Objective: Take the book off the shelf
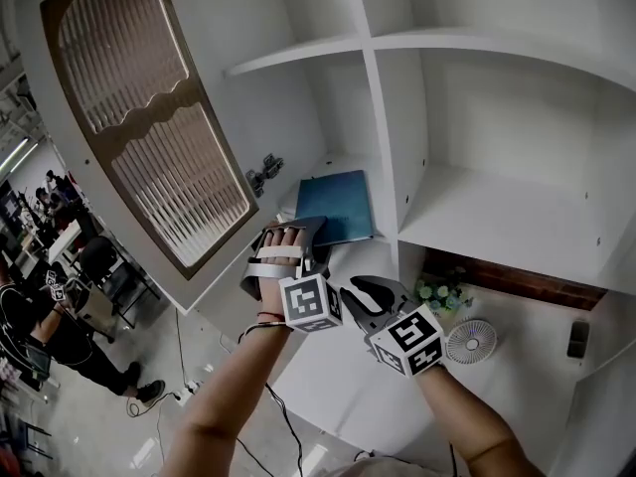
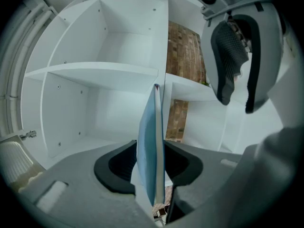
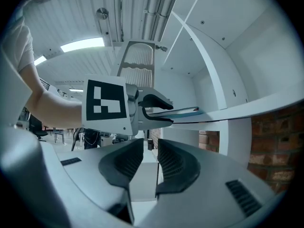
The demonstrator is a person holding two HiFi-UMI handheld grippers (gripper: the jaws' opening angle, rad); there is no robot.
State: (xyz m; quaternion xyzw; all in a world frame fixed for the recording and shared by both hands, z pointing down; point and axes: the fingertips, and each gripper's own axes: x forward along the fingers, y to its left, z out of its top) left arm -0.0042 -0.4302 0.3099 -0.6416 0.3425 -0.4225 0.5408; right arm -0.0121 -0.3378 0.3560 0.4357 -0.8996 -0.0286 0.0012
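Note:
A thin blue book [image 1: 333, 207] lies flat on the white shelf board [image 1: 328, 167], its near corner jutting over the front edge. My left gripper [image 1: 298, 235] is at that corner with one jaw above and one below the book. In the left gripper view the book [image 2: 149, 146] stands edge-on between the dark pads [image 2: 118, 167], which stand apart and are not pressing on it. The right gripper view shows the same left jaws [image 3: 164, 110] parted around the book [image 3: 185, 111]. My right gripper [image 1: 373, 291] hangs just right of and below the left one, its jaws [image 3: 151, 158] a little apart and empty.
The open louvred cabinet door [image 1: 149, 117] stands close on the left. A vertical divider [image 1: 393, 137] bounds the book's compartment on the right. On the lower surface stand a small plant [image 1: 442, 294], a white fan [image 1: 470, 341] and a dark object [image 1: 577, 338]. People sit far left.

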